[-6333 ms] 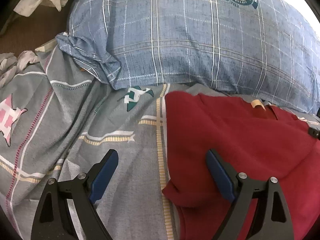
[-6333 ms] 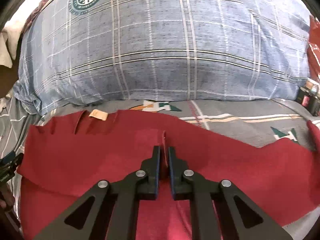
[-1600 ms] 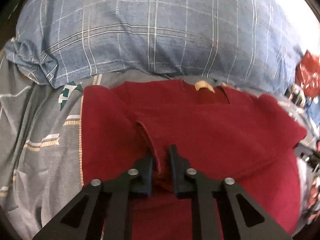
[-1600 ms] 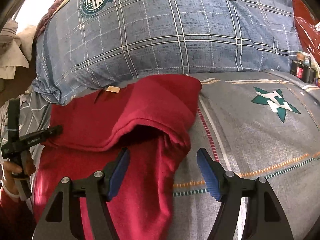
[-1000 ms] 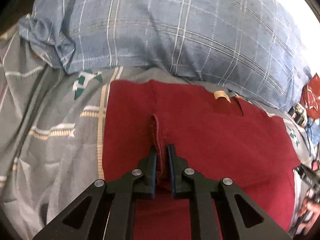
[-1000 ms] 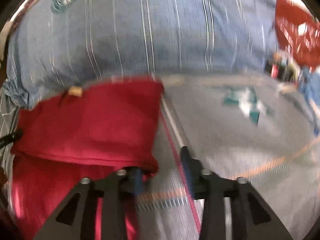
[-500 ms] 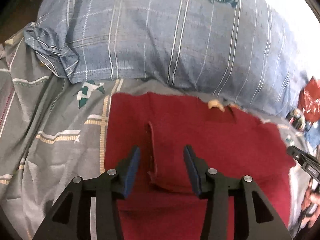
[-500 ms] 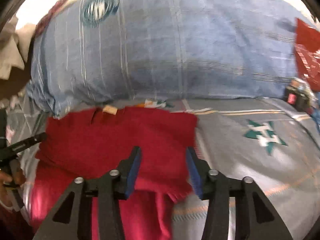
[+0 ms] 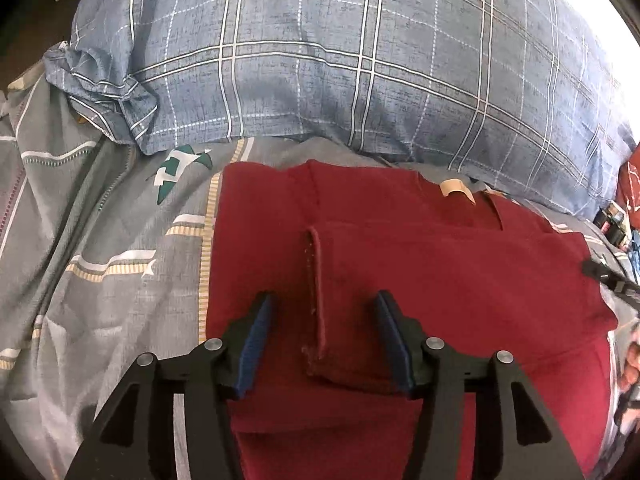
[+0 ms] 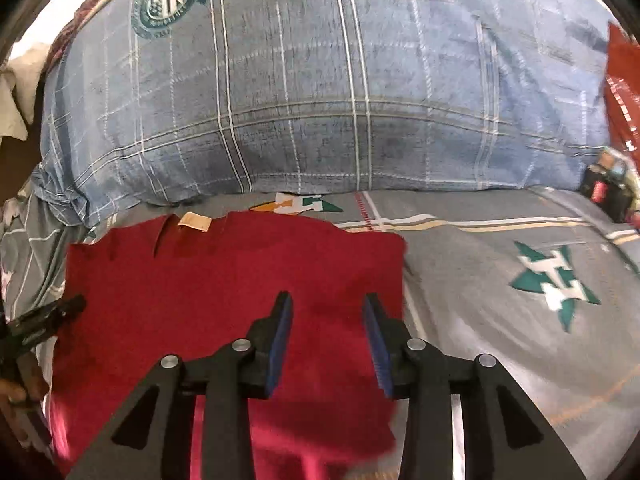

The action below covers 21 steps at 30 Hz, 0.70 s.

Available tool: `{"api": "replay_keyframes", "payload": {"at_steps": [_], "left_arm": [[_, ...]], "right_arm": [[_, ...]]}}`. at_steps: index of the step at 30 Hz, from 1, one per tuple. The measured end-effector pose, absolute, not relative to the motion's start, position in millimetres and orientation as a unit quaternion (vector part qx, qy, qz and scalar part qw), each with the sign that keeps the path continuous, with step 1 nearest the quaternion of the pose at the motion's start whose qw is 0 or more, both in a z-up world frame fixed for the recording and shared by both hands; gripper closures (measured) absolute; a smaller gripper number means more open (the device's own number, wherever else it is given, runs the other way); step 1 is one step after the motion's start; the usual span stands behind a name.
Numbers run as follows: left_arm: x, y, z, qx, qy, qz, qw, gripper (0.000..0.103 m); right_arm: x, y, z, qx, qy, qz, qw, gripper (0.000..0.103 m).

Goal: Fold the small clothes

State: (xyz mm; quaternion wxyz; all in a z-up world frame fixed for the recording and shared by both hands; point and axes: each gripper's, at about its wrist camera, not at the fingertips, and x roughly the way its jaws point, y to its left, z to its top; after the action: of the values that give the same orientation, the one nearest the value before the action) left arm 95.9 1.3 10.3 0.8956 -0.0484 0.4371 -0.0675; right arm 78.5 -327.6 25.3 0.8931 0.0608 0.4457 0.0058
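Once clamped, left tool [image 9: 322,322] released sleeve [image 9: 316,288] (flat).

One red shirt [image 9: 440,280] under both jaw pairs; one blue plaid pillow [image 9: 340,60] beyond them; one gray bedsheet [image 10: 500,280]; two grippers, left [image 9: 324,340] and right [image 10: 326,340].

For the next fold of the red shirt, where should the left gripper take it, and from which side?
Probably the bottom edge of the folded-in sleeve flap on the red shirt. It lies loose and raised, directly between the open left gripper fingers. Come straight from the hem side, toward the collar tag.
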Motion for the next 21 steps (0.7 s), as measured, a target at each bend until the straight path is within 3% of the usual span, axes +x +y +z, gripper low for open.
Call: {"api": "replay_keyframes", "payload": {"at_steps": [3,12,21], "left_arm": [[95,2,10,-0.047,0.435,-0.069,0.896,0.049],[93,4,13,-0.047,0.435,-0.065,0.897,0.044],[87,2,15,-0.036,0.429,-0.06,0.901,0.041]], "right_arm": [[93,-333,7,0.072,0.46,-0.007,0.885,0.065],[42,-327,41,0.052,0.448,-0.003,0.893,0.061],[32,-320,28,0.015,0.47,-0.026,0.882,0.06]]}}
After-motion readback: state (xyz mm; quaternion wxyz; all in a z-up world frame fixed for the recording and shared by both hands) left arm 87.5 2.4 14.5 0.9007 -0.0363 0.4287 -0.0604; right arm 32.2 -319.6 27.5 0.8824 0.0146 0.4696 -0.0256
